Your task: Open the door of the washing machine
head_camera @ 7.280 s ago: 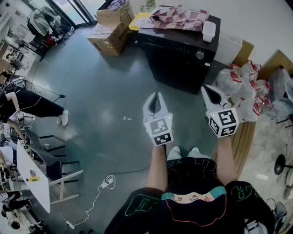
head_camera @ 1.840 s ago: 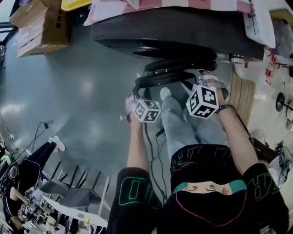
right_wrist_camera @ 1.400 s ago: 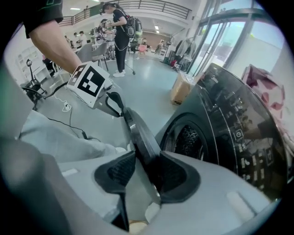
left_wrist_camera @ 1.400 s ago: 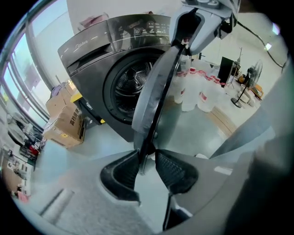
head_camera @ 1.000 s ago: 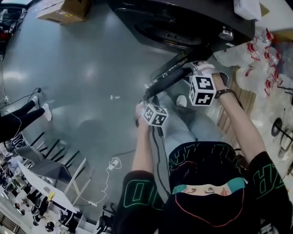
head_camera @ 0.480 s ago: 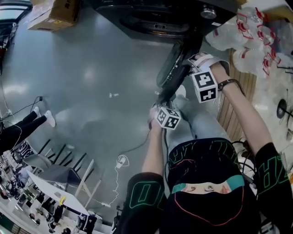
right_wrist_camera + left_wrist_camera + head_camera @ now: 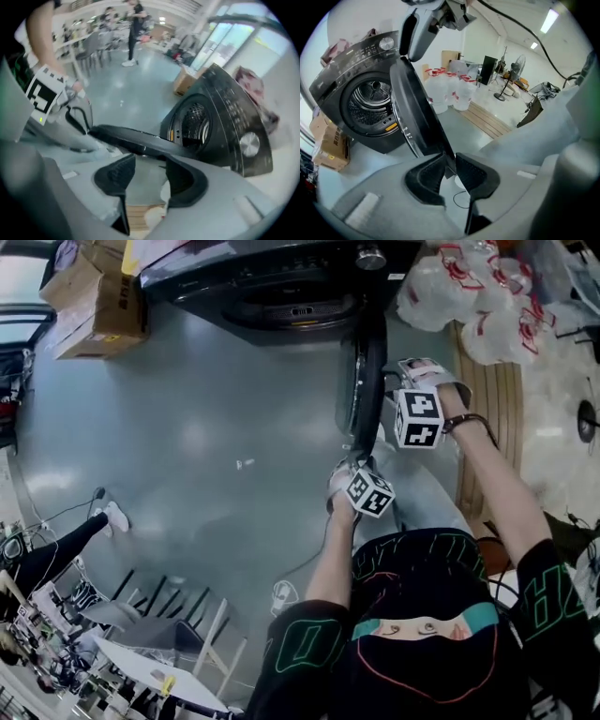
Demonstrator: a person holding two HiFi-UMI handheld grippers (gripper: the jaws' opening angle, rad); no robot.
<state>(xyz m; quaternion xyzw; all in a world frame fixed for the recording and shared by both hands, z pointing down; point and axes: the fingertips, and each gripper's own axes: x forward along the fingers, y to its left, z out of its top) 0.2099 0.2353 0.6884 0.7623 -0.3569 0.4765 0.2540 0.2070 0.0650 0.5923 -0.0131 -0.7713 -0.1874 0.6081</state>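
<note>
The black washing machine (image 7: 281,287) stands at the top of the head view. Its round door (image 7: 361,381) is swung wide and stands edge-on to me. My left gripper (image 7: 351,465) is at the door's near rim. In the left gripper view its pads (image 7: 436,171) press on the thin edge of the door (image 7: 417,112), with the open drum (image 7: 370,103) behind. My right gripper (image 7: 412,367) is just right of the door. Its jaws (image 7: 150,164) are opening, with nothing between them; the door (image 7: 136,138) runs just past the fingertips.
Cardboard boxes (image 7: 94,296) sit left of the machine. White plastic bags (image 7: 459,296) and a wooden pallet (image 7: 487,390) lie to its right. A cable (image 7: 281,592) trails on the grey floor, with chairs and a table (image 7: 159,634) at the lower left.
The door has swung further out from the machine and now stands edge-on. My left gripper travelled with its rim, to the right in the head view. The right gripper followed beside the door.
</note>
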